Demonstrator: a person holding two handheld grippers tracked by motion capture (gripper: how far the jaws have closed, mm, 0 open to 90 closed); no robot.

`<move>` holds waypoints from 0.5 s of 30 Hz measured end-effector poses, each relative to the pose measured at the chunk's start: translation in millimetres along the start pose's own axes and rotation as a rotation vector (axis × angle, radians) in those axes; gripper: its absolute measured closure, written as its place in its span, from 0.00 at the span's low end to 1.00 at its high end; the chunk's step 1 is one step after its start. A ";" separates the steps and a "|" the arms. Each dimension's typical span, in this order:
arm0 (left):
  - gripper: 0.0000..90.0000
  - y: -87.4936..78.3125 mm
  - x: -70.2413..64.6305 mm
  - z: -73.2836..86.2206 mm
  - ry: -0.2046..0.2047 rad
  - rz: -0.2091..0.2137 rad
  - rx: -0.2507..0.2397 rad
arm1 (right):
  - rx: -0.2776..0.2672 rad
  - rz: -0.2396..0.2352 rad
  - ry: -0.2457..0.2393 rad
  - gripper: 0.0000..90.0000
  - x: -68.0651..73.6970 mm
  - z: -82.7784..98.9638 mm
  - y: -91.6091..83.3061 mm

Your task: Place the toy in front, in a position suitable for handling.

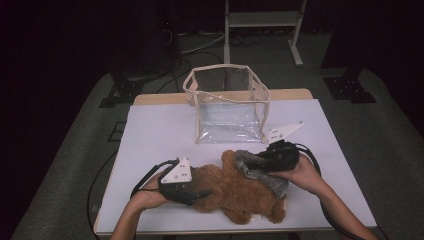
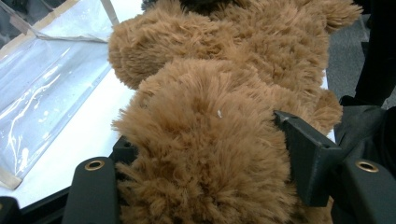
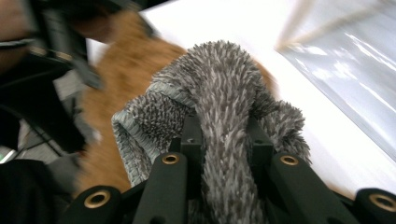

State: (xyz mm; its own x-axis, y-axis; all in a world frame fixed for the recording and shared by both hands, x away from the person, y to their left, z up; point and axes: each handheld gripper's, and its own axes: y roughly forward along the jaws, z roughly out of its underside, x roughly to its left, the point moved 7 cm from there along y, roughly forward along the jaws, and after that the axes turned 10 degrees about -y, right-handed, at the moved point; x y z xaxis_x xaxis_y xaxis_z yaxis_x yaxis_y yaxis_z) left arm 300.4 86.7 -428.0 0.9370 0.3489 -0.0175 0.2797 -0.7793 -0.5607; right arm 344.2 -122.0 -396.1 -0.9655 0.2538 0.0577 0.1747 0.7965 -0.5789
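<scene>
A brown teddy bear (image 1: 235, 192) lies on the white table near the front edge. My left gripper (image 1: 200, 192) comes in from the left and is shut on a furry part of the bear (image 2: 210, 116), with one jaw pressing on each side of it. A grey fuzzy knit garment (image 1: 260, 172) lies draped over the bear's right side. My right gripper (image 1: 260, 160) is shut on a fold of that garment (image 3: 224, 84), which bulges up between its jaws (image 3: 224, 130). In the right gripper view, the bear (image 3: 121, 70) shows blurred behind the garment.
A clear plastic bag (image 1: 227, 105) with cream trim stands open and upright at the back middle of the table, just beyond the bear. Its wall shows at the left in the left gripper view (image 2: 42, 79). White tabletop (image 1: 160, 130) lies on both sides of it.
</scene>
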 end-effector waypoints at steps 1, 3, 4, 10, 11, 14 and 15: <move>0.38 0.1 0.0 0.0 0.007 -0.001 0.003 | -0.005 -0.018 -0.015 0.82 6.2 -6.8 3.4; 0.38 0.8 -1.4 -0.7 0.010 -0.004 0.002 | 0.009 -0.027 -0.053 0.82 13.5 -17.0 11.3; 0.38 0.4 -1.9 -0.7 0.019 -0.007 0.011 | 0.029 -0.033 -0.067 0.82 15.5 -23.1 20.2; 0.38 0.4 -2.7 -0.7 0.034 -0.006 0.013 | 0.089 0.005 -0.059 0.82 -1.7 -26.4 40.6; 0.38 0.3 -2.4 -0.5 0.038 -0.006 0.016 | 0.089 0.005 -0.059 0.82 -1.7 -26.4 40.6; 0.38 0.4 -2.4 -0.6 0.030 -0.002 0.013 | 0.105 0.032 -0.025 0.82 -19.6 -25.0 46.4; 0.38 0.4 -2.1 -0.4 0.027 -0.002 0.011 | 0.105 0.032 -0.025 0.82 -19.6 -25.0 46.4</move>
State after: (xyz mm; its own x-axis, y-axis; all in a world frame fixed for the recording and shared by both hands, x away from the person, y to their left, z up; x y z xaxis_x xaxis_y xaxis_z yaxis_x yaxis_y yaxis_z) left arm 298.7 85.4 -427.9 0.9419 0.3359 0.0058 0.2792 -0.7731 -0.5696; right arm 376.1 -76.3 -403.8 -0.9644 0.2638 0.0185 0.1859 0.7261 -0.6620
